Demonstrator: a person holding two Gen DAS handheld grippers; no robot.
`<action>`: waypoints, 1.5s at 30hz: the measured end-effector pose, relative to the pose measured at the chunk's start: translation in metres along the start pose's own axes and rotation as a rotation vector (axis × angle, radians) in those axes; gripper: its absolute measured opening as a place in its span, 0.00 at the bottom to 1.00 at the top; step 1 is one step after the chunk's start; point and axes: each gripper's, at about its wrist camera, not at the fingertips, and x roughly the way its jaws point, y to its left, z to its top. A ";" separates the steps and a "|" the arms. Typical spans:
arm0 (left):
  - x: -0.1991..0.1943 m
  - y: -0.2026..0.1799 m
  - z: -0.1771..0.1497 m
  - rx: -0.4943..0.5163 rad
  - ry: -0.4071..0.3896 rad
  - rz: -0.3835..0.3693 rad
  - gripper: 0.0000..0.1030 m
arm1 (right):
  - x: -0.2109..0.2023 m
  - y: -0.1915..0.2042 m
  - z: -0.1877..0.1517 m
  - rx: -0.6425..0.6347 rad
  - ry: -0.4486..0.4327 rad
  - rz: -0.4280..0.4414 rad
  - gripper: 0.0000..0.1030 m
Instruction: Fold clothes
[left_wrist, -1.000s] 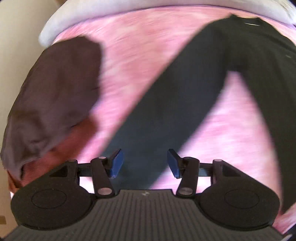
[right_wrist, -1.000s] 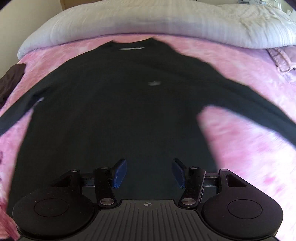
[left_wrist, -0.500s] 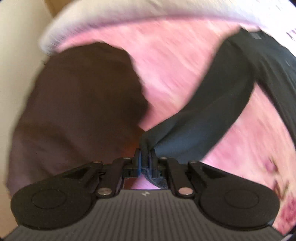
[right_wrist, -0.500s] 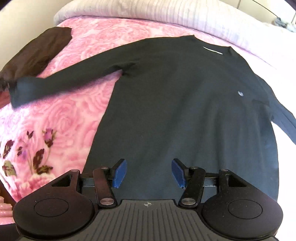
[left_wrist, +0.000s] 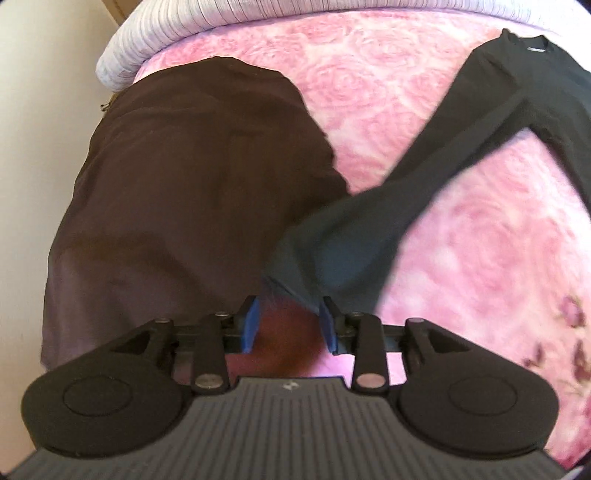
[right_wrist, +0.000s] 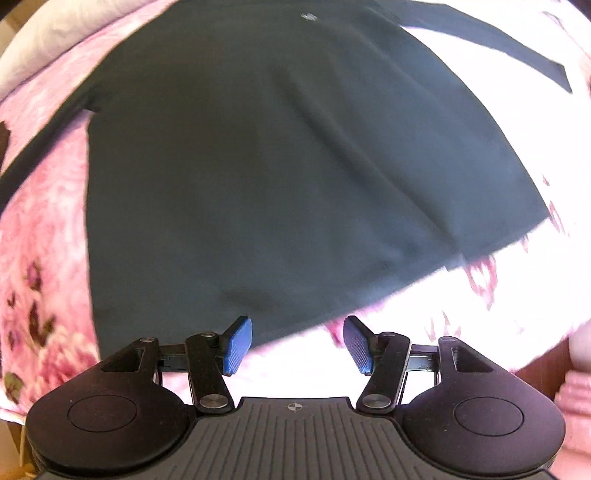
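A dark green long-sleeved shirt (right_wrist: 280, 158) lies flat on the pink floral bedspread (right_wrist: 40, 229), its hem nearest the right wrist camera. My right gripper (right_wrist: 297, 345) is open and hovers over the hem edge. In the left wrist view the shirt's sleeve (left_wrist: 399, 199) runs from the shirt body down to my left gripper (left_wrist: 288, 326). The left gripper is open, and the sleeve's cuff (left_wrist: 291, 280) lies just ahead of the blue pads (left_wrist: 250, 325), no longer clamped.
A dark brown garment (left_wrist: 192, 184) lies on the bedspread (left_wrist: 480, 240) left of the sleeve, near the wall. A grey-white quilt (left_wrist: 166, 33) runs along the far edge of the bed. The bed's near right corner shows in the right wrist view.
The left gripper, shut on the sleeve cuff half a second ago, has opened and let it go. The right gripper has moved down close over the shirt's hem, staying open.
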 end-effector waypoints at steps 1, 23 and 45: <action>-0.007 -0.009 -0.007 -0.005 -0.002 -0.016 0.31 | 0.000 -0.006 -0.005 0.017 0.003 -0.006 0.57; -0.017 -0.332 -0.058 -0.065 0.216 -0.562 0.01 | 0.013 -0.263 0.075 0.225 -0.219 -0.014 0.59; -0.038 -0.328 -0.069 -0.062 0.306 -0.536 0.04 | 0.030 -0.285 0.091 -0.045 -0.061 -0.098 0.09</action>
